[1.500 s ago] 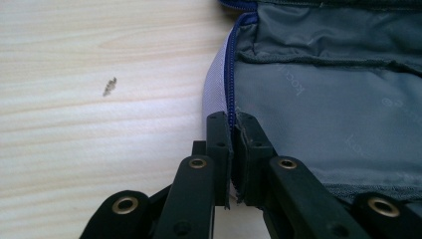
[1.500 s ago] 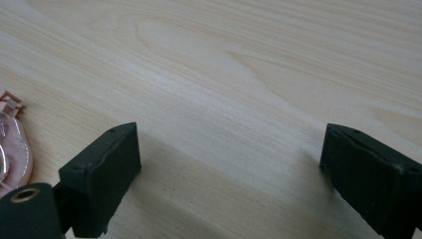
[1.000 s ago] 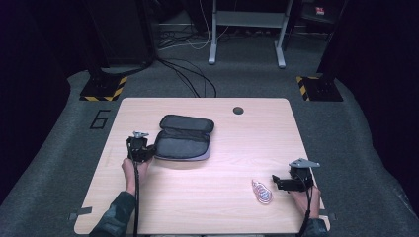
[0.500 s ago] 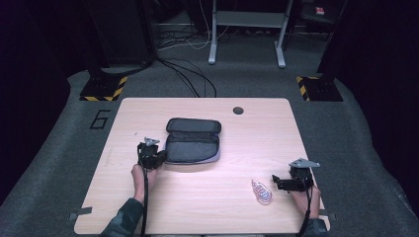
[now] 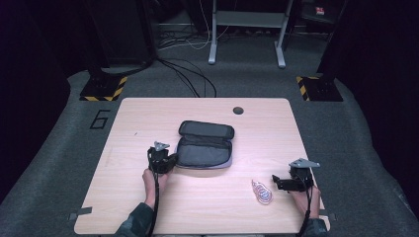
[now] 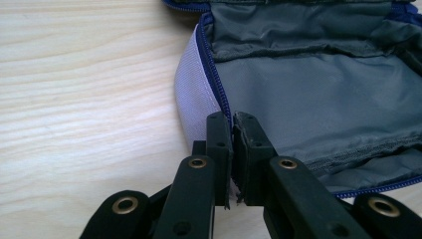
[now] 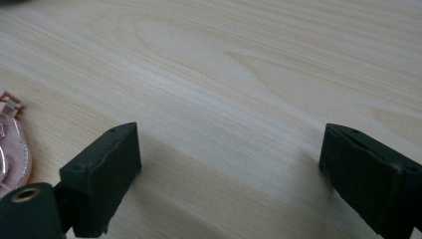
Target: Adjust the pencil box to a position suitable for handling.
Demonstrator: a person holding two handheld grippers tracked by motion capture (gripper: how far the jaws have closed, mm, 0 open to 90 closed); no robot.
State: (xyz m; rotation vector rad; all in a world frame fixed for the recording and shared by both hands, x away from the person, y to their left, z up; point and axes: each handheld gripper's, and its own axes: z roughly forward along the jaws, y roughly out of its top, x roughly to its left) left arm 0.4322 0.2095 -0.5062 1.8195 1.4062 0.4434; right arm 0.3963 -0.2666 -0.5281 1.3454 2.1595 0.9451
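An open dark grey zip pouch (image 5: 205, 148) with a blue zipper and pale lilac outer side lies mid-table, its lid folded back. My left gripper (image 5: 169, 161) is shut on the pouch's left rim; in the left gripper view the jaws (image 6: 232, 149) pinch the zipper edge of the pouch (image 6: 308, 99), whose grey lining looks empty. My right gripper (image 5: 275, 181) rests open near the table's front right. A pink coiled item (image 5: 262, 191) lies just left of it, and its edge (image 7: 10, 144) appears beside the left jaw in the right gripper view (image 7: 229, 164).
The light wooden table (image 5: 148, 118) has a round cable hole (image 5: 238, 110) at its back middle. Dark carpet, cables and stand feet with yellow-black tape surround it. Bare wood lies between the pouch and the pink item.
My left gripper has moved right and slightly nearer, dragging the pouch with it by its rim. The right gripper and the pink item have stayed put.
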